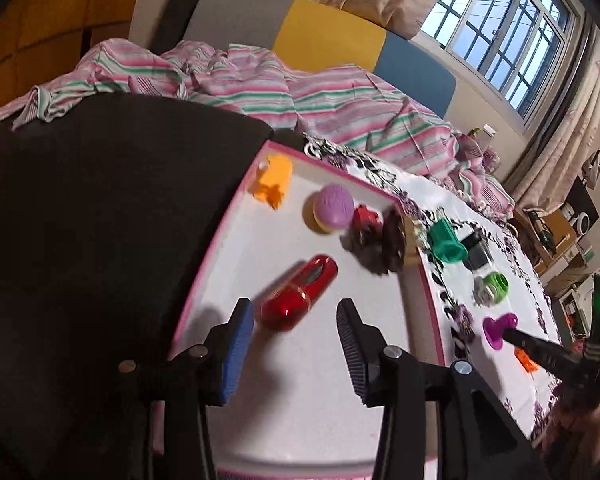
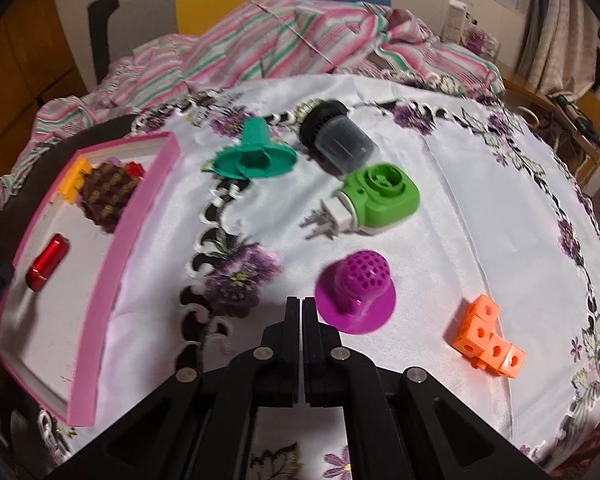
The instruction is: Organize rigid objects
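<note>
Left wrist view: close over pink-rimmed tray (image 1: 220,240), facing down and forward toward window (image 1: 504,28). Right wrist view: near above flowered tablecloth (image 2: 460,184), facing down toward bed. Shared: tray, red cylinder (image 1: 300,292), purple strainer (image 2: 356,296).

Inside pink tray (image 2: 100,300): five items. On tablecloth (image 2: 480,200): five more. Grippers: two.

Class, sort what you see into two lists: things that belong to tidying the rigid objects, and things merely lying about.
Job: pink tray, red cylinder, purple strainer, green plug, teal funnel, orange blocks.
Lying about: striped bedding, floral cloth, curtains.
</note>
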